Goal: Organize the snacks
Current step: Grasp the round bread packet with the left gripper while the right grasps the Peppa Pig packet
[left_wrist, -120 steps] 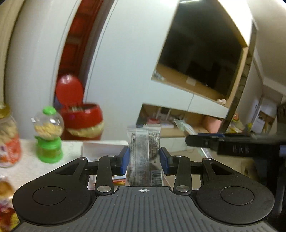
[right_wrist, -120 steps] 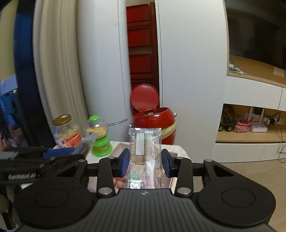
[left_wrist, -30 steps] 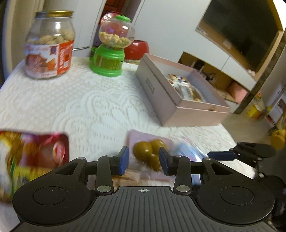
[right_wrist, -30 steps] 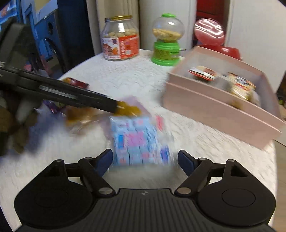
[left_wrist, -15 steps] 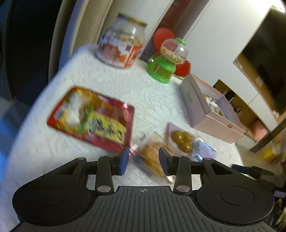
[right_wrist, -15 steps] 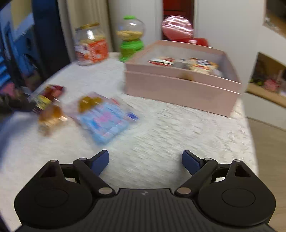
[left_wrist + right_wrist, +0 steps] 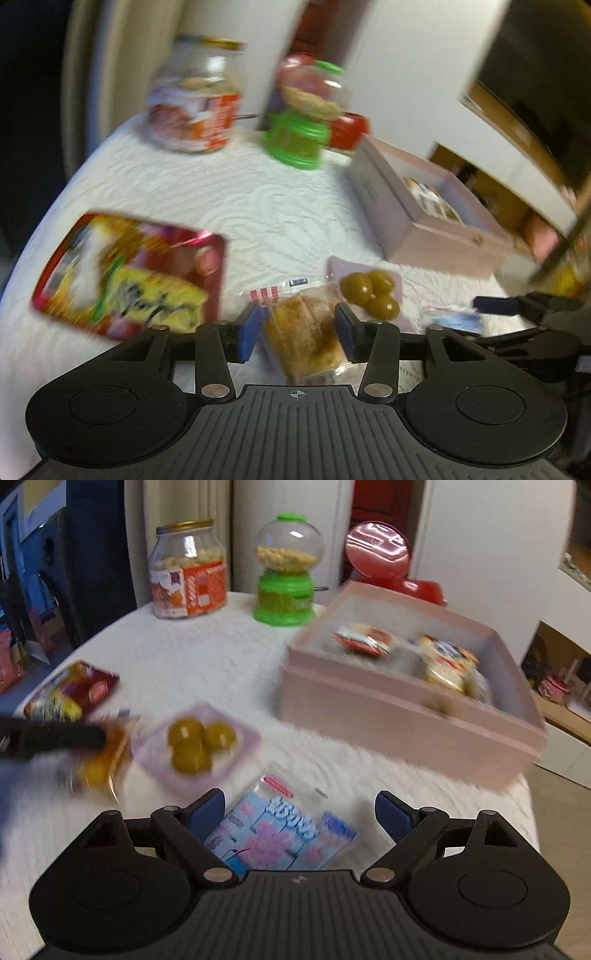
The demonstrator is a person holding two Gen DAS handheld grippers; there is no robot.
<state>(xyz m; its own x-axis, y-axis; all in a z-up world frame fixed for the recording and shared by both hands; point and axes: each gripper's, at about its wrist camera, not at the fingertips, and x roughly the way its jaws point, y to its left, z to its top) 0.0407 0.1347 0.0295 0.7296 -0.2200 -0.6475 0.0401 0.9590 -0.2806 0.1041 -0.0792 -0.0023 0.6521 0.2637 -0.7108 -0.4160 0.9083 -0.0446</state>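
Left wrist view: the left gripper (image 7: pixel 300 328), its jaws just widened, straddled the wrapped pastry (image 7: pixel 306 332), seemingly unclamped.

Right wrist view: the right gripper (image 7: pixel 300 812) gaped around the blue packet (image 7: pixel 280 834). The pink box (image 7: pixel 388 716) held some snacks; four remained on the tablecloth (image 7: pixel 207 657).

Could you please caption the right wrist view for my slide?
Open right gripper poised over a blue snack packet beside the pink box.

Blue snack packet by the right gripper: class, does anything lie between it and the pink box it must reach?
Nothing visible does. The blue snack packet lies between the open right gripper pads; only bare white tablecloth separates it from the pink box.
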